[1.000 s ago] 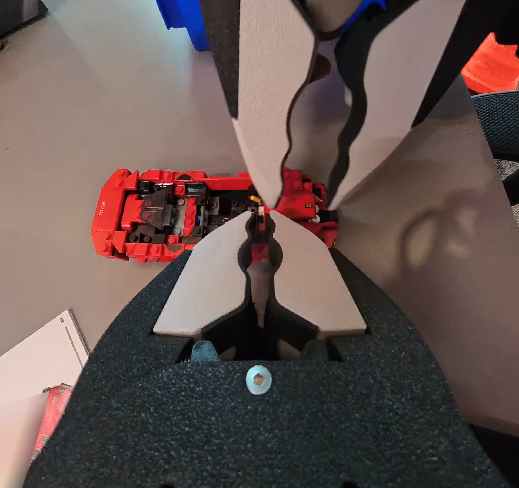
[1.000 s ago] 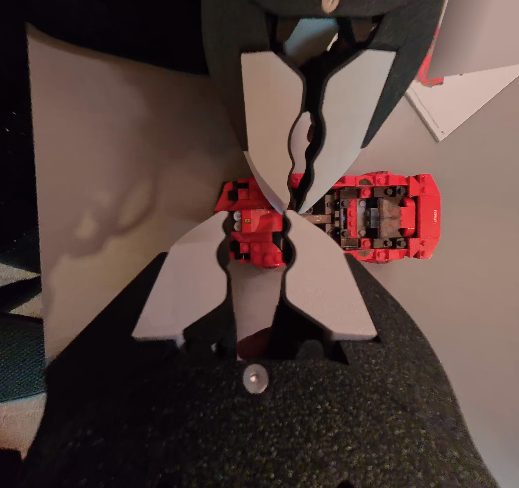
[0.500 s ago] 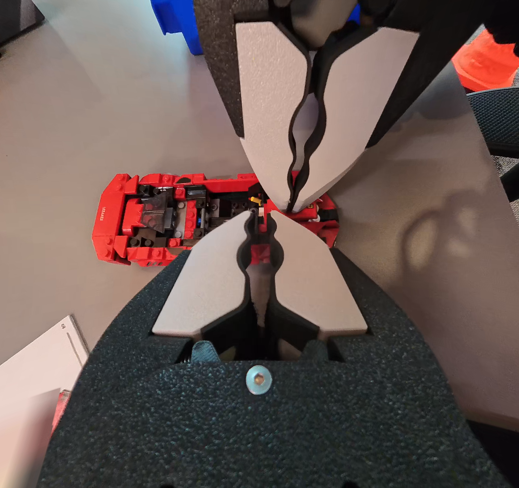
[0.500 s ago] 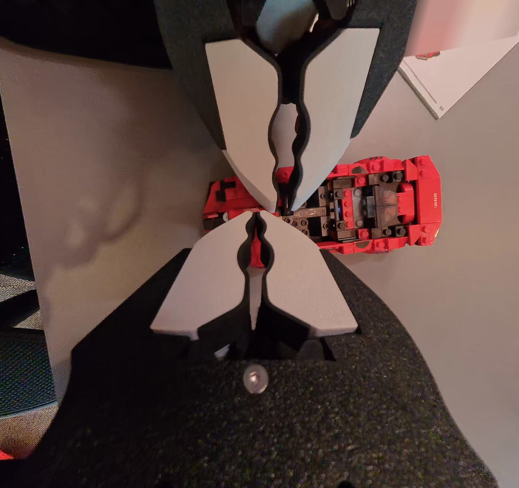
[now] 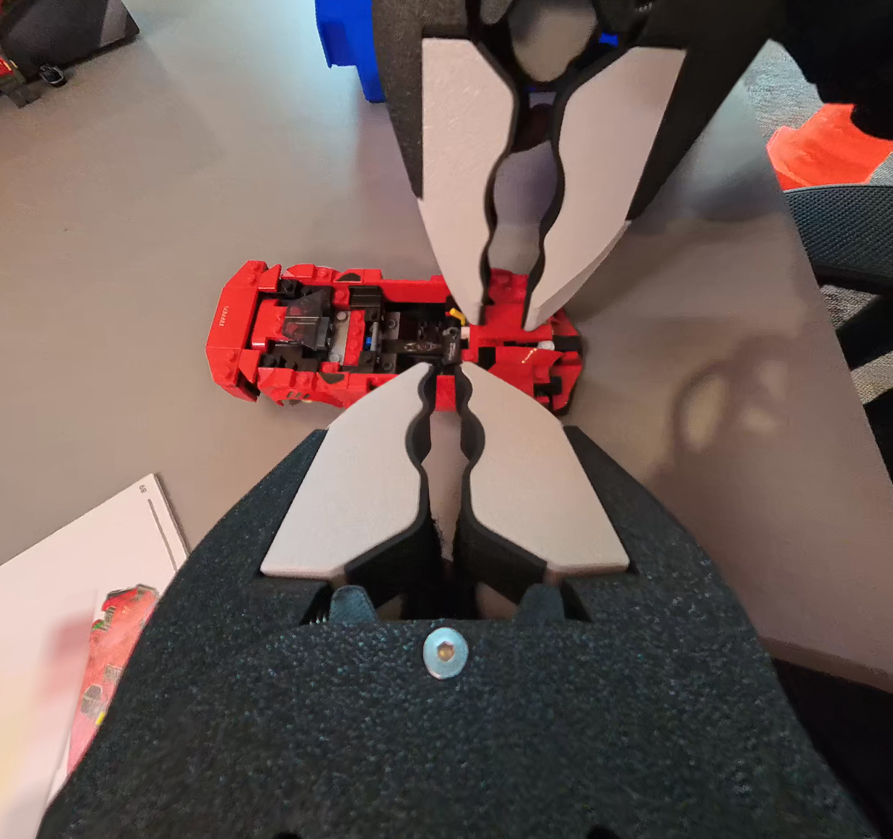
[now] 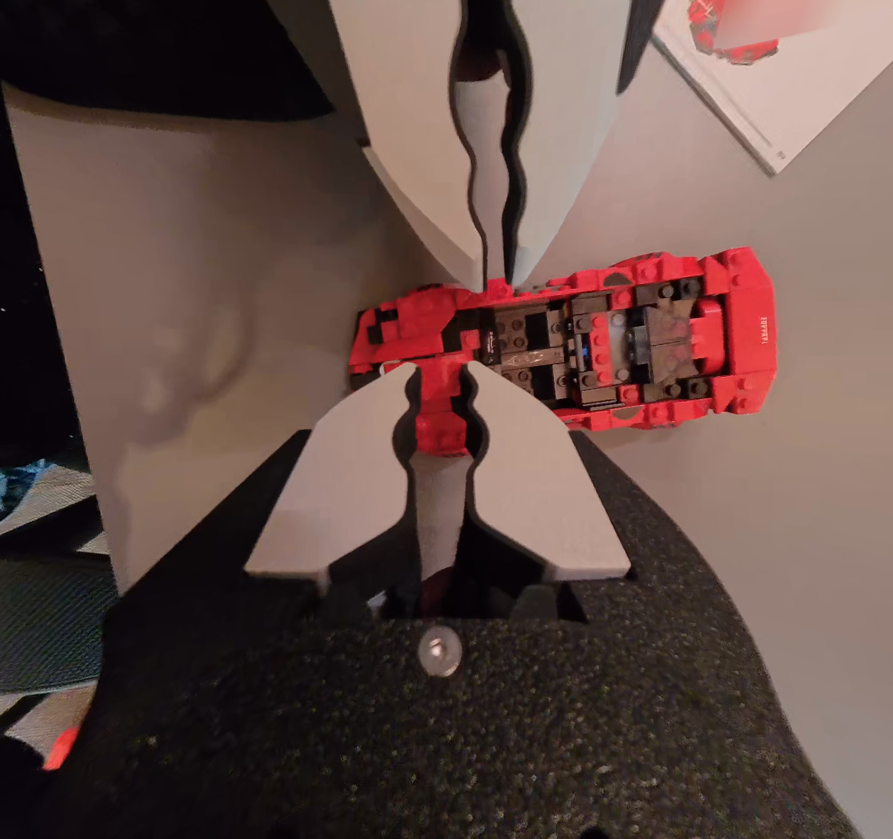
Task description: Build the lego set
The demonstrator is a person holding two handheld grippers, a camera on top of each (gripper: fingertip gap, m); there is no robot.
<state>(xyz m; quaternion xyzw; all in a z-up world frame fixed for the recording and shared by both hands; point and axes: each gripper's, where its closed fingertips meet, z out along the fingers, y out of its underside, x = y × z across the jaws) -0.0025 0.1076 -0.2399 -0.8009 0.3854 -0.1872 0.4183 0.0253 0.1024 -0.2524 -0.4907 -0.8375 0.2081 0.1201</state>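
A red and black lego car (image 5: 338, 332) lies on the grey table (image 5: 145, 187), roof off, its nose to the right in this view. My left gripper (image 5: 447, 373) is at the car's near side, by the cabin's front, shut on a small red brick (image 5: 445, 393). My right gripper (image 5: 502, 320) comes in from the far side, its tips down on the car's nose. In the right wrist view the car (image 6: 628, 342) points left. My right gripper (image 6: 439, 373) closes on the red front part. The left gripper (image 6: 497, 279) pinches the small red brick (image 6: 497, 288) at the far side.
A blue bin (image 5: 343, 18) stands behind the car. An instruction booklet (image 5: 72, 598) lies at the near left and shows in the right wrist view (image 6: 773, 91). A dark box (image 5: 48, 18) is at the far left. The table edge, a mesh chair (image 5: 850, 236) and an orange object (image 5: 831, 149) are at the right.
My right gripper went from wide open to nearly shut, and its jaws now stand a little apart around the car's nose. My left gripper stayed at the car's side with the red brick.
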